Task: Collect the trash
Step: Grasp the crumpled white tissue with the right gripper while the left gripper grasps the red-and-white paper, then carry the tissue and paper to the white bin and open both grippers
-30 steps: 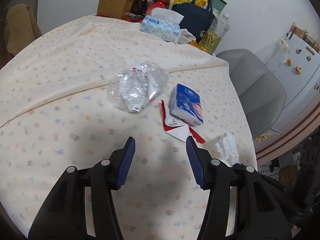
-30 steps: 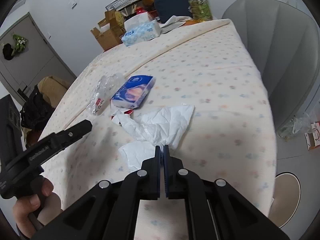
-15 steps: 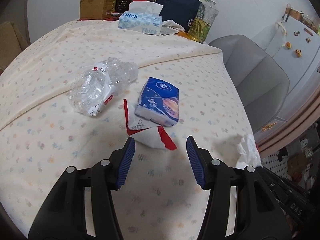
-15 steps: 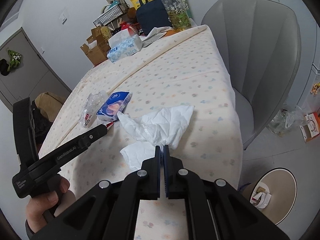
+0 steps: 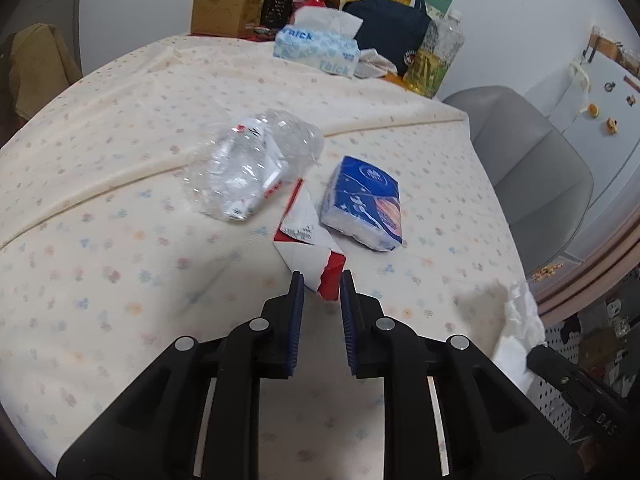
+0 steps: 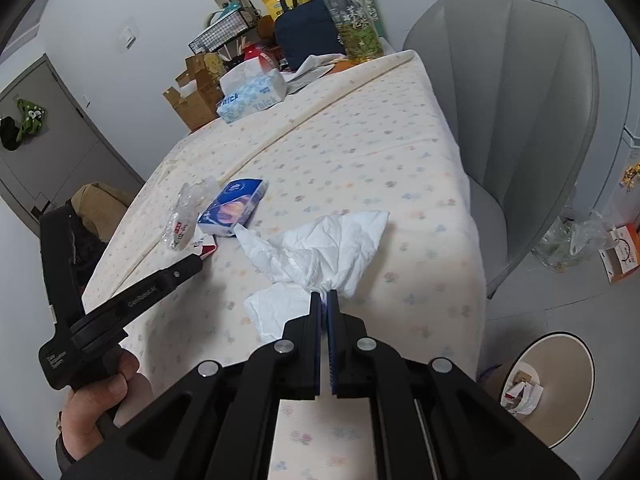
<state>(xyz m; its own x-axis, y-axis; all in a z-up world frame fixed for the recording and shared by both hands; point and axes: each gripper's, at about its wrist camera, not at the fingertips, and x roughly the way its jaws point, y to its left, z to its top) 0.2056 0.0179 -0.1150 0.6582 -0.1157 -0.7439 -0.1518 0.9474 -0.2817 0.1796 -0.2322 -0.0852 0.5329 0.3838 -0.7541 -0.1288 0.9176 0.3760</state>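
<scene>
Left hand-held gripper [image 5: 321,286]: I see its jaws closing around the red and white wrapper [image 5: 310,246] on the worktop [image 5: 120,220].
Right hand-held gripper [image 6: 324,298]: clamped on my white tissue [image 6: 320,246], just above the worktop.

Even, soft indoor light leaves only faint shadows on the tablecloth [image 5: 120,240]. Both fisheye views bend strongly and darken at the corners. Slight blur softens the cloth's print.

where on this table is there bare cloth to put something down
Bare cloth: the wide stretch between the blue tissue pack and the grey chair, and the patch left of the crushed bottle. Crowded: the far end around the tissue box and bags.
</scene>
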